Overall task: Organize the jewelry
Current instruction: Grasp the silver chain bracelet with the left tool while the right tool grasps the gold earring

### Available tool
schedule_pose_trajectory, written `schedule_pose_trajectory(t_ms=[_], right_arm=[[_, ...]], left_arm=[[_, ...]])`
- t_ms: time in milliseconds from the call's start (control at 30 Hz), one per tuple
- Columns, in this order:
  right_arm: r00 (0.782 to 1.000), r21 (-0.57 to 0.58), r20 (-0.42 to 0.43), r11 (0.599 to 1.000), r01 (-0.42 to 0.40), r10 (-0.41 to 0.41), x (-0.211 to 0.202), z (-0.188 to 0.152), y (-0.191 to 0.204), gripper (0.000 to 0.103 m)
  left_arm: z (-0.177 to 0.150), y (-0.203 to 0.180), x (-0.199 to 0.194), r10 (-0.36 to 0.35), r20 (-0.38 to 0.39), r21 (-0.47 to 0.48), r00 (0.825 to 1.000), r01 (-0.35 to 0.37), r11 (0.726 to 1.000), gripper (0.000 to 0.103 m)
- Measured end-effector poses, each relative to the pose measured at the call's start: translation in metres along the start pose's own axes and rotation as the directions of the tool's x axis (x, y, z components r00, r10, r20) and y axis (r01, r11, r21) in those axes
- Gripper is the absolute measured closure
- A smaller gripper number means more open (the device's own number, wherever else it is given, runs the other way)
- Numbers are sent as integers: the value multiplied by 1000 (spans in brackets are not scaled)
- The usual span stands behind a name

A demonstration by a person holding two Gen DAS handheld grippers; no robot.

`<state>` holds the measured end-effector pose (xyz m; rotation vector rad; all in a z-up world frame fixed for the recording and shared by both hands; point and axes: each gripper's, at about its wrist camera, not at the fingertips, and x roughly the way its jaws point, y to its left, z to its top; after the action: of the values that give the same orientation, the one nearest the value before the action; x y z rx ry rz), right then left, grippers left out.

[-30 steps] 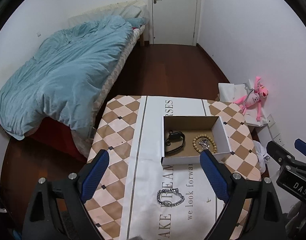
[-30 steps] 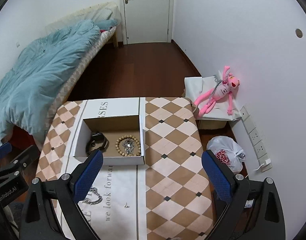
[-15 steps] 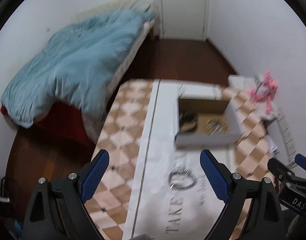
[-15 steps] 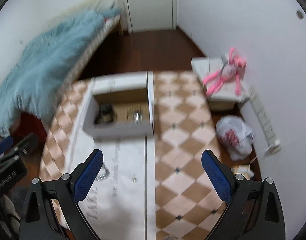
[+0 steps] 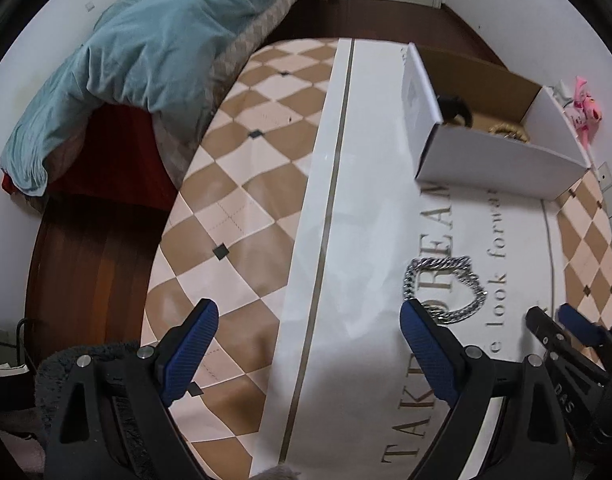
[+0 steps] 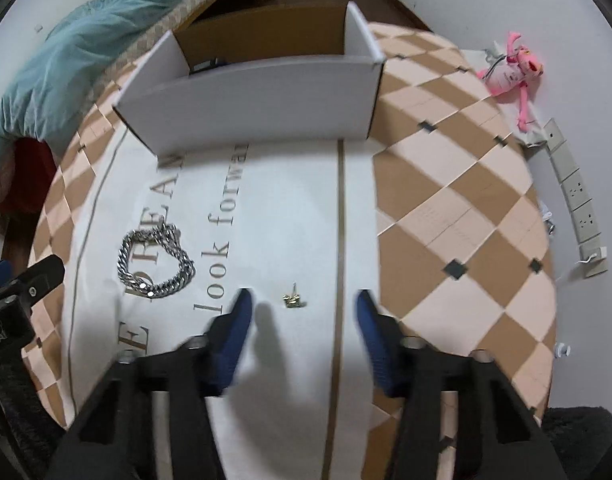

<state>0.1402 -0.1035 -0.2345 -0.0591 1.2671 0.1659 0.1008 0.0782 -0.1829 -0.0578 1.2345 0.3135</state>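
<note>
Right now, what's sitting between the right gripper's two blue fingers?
A small gold earring lies on the white cloth in the right gripper's open gap, in the right wrist view.

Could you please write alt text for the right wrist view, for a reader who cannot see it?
The open right claw hovers low over a small gold earring on a white table runner. A silver chain bracelet lies to the left, and a white cardboard box stands beyond on the checkered tablecloth.
</note>
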Motion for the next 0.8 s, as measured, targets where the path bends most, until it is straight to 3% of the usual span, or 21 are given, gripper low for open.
schedule_pose_trajectory(t_ms=[100,233,400,467,500,567,633,733,767,800], right_arm=[[998,-23,43,999,42,-41,4,-4,5,94],[998,6,55,1000,15,-15,6,-6,-3,94],[997,77,74,997,-2,-3,-6,-3,-27,94],[997,96,78,995,-1,-7,-8,-2,-35,94],[997,99,78,995,3,-11,-11,2,-39,94],[997,109,75,994,9,-17,-10,4,-45,94],[997,120,74,993,14,-23,-11,4,-48,94],[996,130,77,991,23,-34,-11,2,-54,94],[996,137,77,990,25,-36,-12,2,-56,94],[996,141,78,990,26,-37,-12,1,-58,94]], left_arm=[[0,3,7,-2,-17,-7,1000,2,1000,11],[2,3,14,-42,-43,-28,998,41,999,11],[10,-10,25,-196,-83,-66,977,191,979,11],[15,-21,29,-223,-86,-53,971,219,974,14],[16,-27,32,-221,-92,-37,971,219,975,19],[18,-40,38,-225,-116,-3,967,226,974,44],[18,-49,40,-213,-127,26,969,218,976,53],[18,-60,37,-210,-103,72,972,218,973,90],[19,-63,36,-221,-101,80,970,229,970,97],[19,-65,36,-230,-100,82,968,238,968,97]])
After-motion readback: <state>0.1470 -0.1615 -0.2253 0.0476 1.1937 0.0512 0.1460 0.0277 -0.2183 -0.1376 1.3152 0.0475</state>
